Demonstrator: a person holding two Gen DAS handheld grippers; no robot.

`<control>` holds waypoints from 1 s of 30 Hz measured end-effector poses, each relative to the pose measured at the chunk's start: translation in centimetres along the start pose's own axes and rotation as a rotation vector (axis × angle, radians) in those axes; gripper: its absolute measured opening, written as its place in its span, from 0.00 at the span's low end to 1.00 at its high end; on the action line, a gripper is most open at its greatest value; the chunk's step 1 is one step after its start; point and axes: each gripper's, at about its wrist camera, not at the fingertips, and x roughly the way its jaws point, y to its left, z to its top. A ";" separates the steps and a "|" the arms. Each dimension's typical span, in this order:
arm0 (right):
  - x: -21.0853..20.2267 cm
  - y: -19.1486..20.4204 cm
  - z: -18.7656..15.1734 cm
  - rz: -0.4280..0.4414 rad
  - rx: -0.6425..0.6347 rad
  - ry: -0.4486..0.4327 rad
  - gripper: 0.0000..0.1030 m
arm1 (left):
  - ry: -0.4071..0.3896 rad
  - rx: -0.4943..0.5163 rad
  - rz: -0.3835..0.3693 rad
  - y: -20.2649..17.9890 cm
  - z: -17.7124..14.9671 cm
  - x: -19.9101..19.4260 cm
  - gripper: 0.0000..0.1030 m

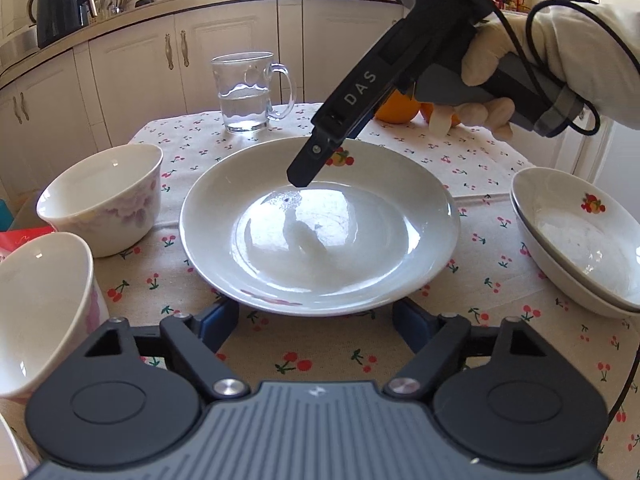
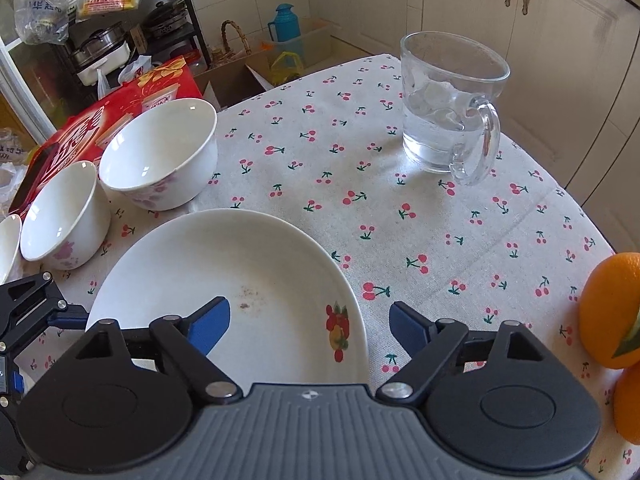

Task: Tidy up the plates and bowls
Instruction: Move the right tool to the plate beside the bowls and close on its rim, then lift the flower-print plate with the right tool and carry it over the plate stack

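Observation:
A large white plate (image 1: 320,232) with a fruit print lies mid-table on the cherry cloth. My left gripper (image 1: 314,320) is open at its near rim, one blue pad on each side, neither pressing on it. My right gripper (image 2: 310,324), held in a gloved hand (image 1: 520,52), comes down over the far rim, open. Its left pad hangs over the plate (image 2: 224,292) and its right pad is outside the rim, with the rim between them untouched. Two white floral bowls (image 1: 104,196) (image 1: 40,308) stand to the left. Two stacked shallow plates (image 1: 576,236) sit at the right.
A glass mug (image 1: 248,92) (image 2: 452,104) with water stands at the back of the table. Oranges (image 2: 612,308) lie at the far right. A red box (image 2: 100,120) lies behind the bowls (image 2: 160,152) (image 2: 64,216). Kitchen cabinets (image 1: 132,68) surround the table.

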 end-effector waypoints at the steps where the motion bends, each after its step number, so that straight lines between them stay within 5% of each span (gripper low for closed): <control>1: 0.2 -0.1 0.1 0.009 -0.005 0.004 0.85 | -0.001 -0.001 0.001 0.0 0.0 0.0 0.81; 13: 1.2 -0.7 0.6 0.124 -0.026 0.042 0.73 | -0.003 0.005 -0.009 0.0 0.1 0.1 0.80; 30: 0.2 0.2 -0.2 0.109 -0.003 0.023 0.77 | 0.011 0.038 -0.028 -0.1 0.2 -0.8 0.80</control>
